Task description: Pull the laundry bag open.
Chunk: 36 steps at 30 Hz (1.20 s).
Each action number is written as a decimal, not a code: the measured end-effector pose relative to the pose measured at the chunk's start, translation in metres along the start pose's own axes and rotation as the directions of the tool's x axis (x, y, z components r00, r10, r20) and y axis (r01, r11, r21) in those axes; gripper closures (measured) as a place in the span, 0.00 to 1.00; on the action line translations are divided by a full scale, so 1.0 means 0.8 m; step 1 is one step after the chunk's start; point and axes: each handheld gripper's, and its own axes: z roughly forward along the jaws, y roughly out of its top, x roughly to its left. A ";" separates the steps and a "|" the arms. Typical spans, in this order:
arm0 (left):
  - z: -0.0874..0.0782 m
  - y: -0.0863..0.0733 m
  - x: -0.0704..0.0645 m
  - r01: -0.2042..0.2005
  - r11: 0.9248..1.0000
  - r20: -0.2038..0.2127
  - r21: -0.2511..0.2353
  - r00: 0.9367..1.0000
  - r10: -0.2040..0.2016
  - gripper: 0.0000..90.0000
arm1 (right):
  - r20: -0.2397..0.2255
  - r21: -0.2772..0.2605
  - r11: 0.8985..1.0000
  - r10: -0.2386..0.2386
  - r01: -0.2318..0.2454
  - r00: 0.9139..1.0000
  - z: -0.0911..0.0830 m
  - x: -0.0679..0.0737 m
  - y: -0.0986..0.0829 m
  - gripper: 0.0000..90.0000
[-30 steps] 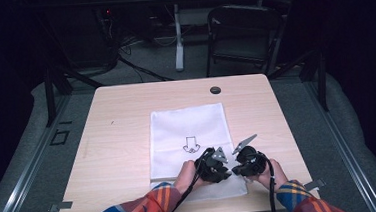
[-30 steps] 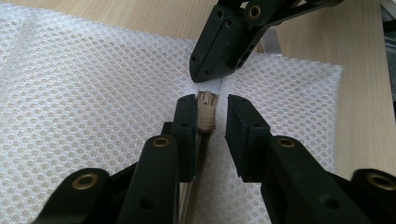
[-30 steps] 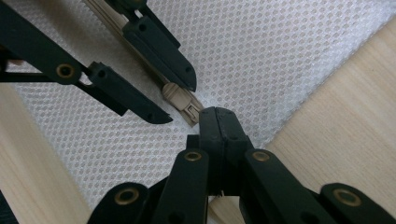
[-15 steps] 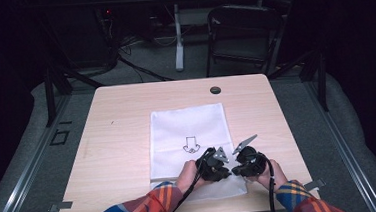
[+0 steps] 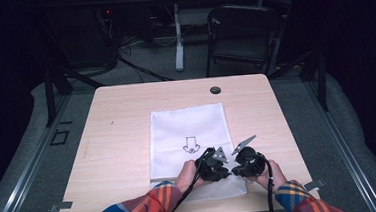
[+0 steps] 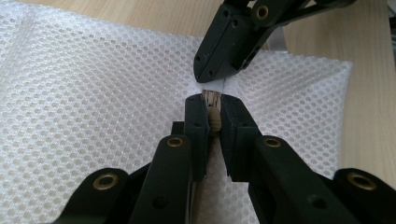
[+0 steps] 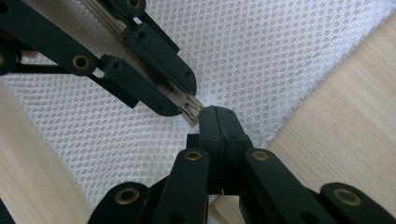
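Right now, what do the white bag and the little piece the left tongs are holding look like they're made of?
The bag looks like white synthetic mesh: a honeycomb of small holes, soft and faintly shiny. The piece clamped in the left tongs is tan, ridged and matte, maybe plastic or wood; too little shows to be sure. The table looks like pale wood-grain laminate.

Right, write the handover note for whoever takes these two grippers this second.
Left gripper: shut on a small tan piece at the near edge of the white mesh bag.
Right gripper: jaws closed, tip to tip with the left one; it seems to pinch the bag's white strip, but I cannot confirm that.
The bag lies flat on the wooden table, printed arrow facing up, both grippers meeting at its near edge.
Done: both grippers are set at that spot.
Left: probably work the tan piece along the edge. Whether the bag is open or closed cannot be told.
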 end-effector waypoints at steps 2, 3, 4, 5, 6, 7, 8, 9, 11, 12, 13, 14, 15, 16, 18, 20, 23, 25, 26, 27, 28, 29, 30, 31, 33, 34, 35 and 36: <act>-0.002 -0.001 0.001 -0.004 1.000 -0.013 0.014 1.000 0.004 0.91 | 0.005 -0.022 1.000 0.018 -0.018 1.000 0.002 0.002 -0.001 1.00; -0.002 -0.002 0.001 0.005 1.000 0.004 0.002 1.000 -0.005 0.91 | 0.008 -0.018 1.000 0.014 -0.014 1.000 0.002 0.002 -0.001 1.00; -0.003 -0.003 0.002 0.006 1.000 0.004 0.001 1.000 -0.006 0.91 | -0.001 -0.026 0.999 0.019 -0.019 1.000 0.002 0.003 -0.001 1.00; -0.003 -0.004 0.002 0.005 1.000 0.003 0.001 1.000 -0.005 0.91 | 0.004 -0.022 1.000 0.017 -0.017 1.000 0.002 0.002 -0.001 1.00; -0.005 -0.003 0.002 0.004 1.000 -0.004 0.011 1.000 -0.004 0.91 | 0.006 -0.022 1.000 0.019 -0.019 1.000 0.002 0.002 -0.001 1.00; -0.005 -0.003 0.002 0.003 1.000 -0.004 0.012 1.000 -0.003 0.91 | 0.006 -0.022 1.000 0.019 -0.019 1.000 0.002 0.002 -0.001 1.00; -0.005 -0.003 0.002 0.002 1.000 -0.005 0.011 1.000 -0.002 0.91 | 0.001 -0.017 1.000 0.007 -0.007 1.000 0.002 0.002 -0.001 1.00; -0.005 -0.003 0.002 0.002 1.000 -0.005 0.010 1.000 -0.002 0.91 | 0.003 -0.018 1.000 0.009 -0.009 1.000 0.002 0.002 -0.001 1.00; -0.006 -0.004 0.002 -0.001 1.000 -0.008 0.015 1.000 0.001 0.91 | 0.003 -0.019 1.000 0.010 -0.009 1.000 0.002 0.002 -0.001 1.00; -0.006 -0.006 0.003 0.005 1.000 0.005 -0.001 1.000 -0.005 0.91 | 0.003 -0.019 1.000 0.010 -0.010 1.000 0.002 0.002 -0.001 1.00; -0.008 -0.007 0.004 0.013 1.000 0.011 0.003 1.000 -0.013 0.91 | -0.003 -0.029 0.999 0.026 -0.026 1.000 0.003 0.003 -0.001 1.00; -0.008 -0.008 0.004 0.014 1.000 0.012 -0.002 1.000 -0.014 0.91 | 0.007 -0.021 1.000 0.019 -0.019 1.000 0.002 0.002 -0.001 1.00; -0.010 -0.008 0.004 0.006 1.000 0.007 0.007 1.000 -0.007 0.91 | 0.003 -0.015 1.000 0.018 -0.018 1.000 0.002 0.002 0.000 1.00; -0.011 -0.009 0.004 0.008 1.000 0.007 0.004 1.000 -0.008 0.91 | 0.005 -0.014 1.000 0.017 -0.017 1.000 0.002 0.002 0.000 1.00; -0.012 -0.010 0.005 0.013 1.000 0.012 -0.003 1.000 -0.013 0.91 | 0.006 -0.018 1.000 0.022 -0.022 1.000 0.002 0.003 0.000 1.00; -0.013 -0.011 0.006 0.010 1.000 0.007 0.000 1.000 -0.010 0.91 | 0.005 -0.012 1.000 0.016 -0.016 1.000 0.002 0.002 0.000 1.00; -0.016 -0.013 0.006 0.010 1.000 0.007 0.003 1.000 -0.010 0.91 | 0.007 -0.011 1.000 0.017 -0.017 1.000 0.001 0.002 0.000 1.00; -0.017 -0.014 0.008 0.009 1.000 0.014 0.005 1.000 -0.009 0.91 | 0.007 -0.015 1.000 0.022 -0.021 1.000 0.002 0.002 0.000 1.00; -0.017 -0.014 0.008 0.011 1.000 0.011 0.007 1.000 -0.011 0.91 | 0.009 -0.013 1.000 0.020 -0.020 1.000 0.002 0.002 0.000 1.00; -0.016 -0.014 0.008 0.006 1.000 0.008 0.008 1.000 -0.006 0.91 | 0.012 -0.013 1.000 0.022 -0.022 1.000 0.002 0.003 0.000 1.00; -0.017 -0.014 0.008 0.005 1.000 0.010 0.008 1.000 -0.006 0.91 | 0.010 -0.012 1.000 0.022 -0.022 1.000 0.002 0.003 0.000 1.00; -0.017 -0.013 0.009 0.004 1.000 0.014 0.012 1.000 -0.004 0.91 | 0.012 -0.014 1.000 0.028 -0.028 1.000 0.002 0.003 0.000 1.00; -0.017 -0.014 0.009 0.002 1.000 0.015 0.011 1.000 -0.002 0.91 | 0.007 -0.018 0.999 0.030 -0.030 1.000 0.002 0.003 0.000 1.00; -0.017 -0.013 0.010 -0.001 1.000 0.015 0.013 1.000 0.001 0.91 | 0.017 -0.016 0.999 0.031 -0.031 0.999 0.002 0.004 0.000 1.00; -0.017 -0.013 0.011 -0.005 1.000 0.021 0.014 1.000 0.005 0.91 | 0.017 -0.010 0.999 0.034 -0.033 0.999 0.002 0.004 0.001 1.00; -0.017 -0.012 0.012 -0.011 1.000 0.021 0.015 1.000 0.011 0.91 | 0.016 -0.010 0.999 0.041 -0.041 0.999 0.002 0.005 0.000 1.00; -0.016 -0.012 0.012 -0.011 1.000 0.023 0.014 1.000 0.011 0.91 | 0.021 -0.006 0.999 0.043 -0.043 0.999 0.002 0.005 0.000 1.00; -0.016 -0.012 0.012 -0.012 1.000 0.026 0.017 1.000 0.012 0.91 | 0.017 -0.004 0.999 0.045 -0.045 0.999 0.001 0.006 0.000 1.00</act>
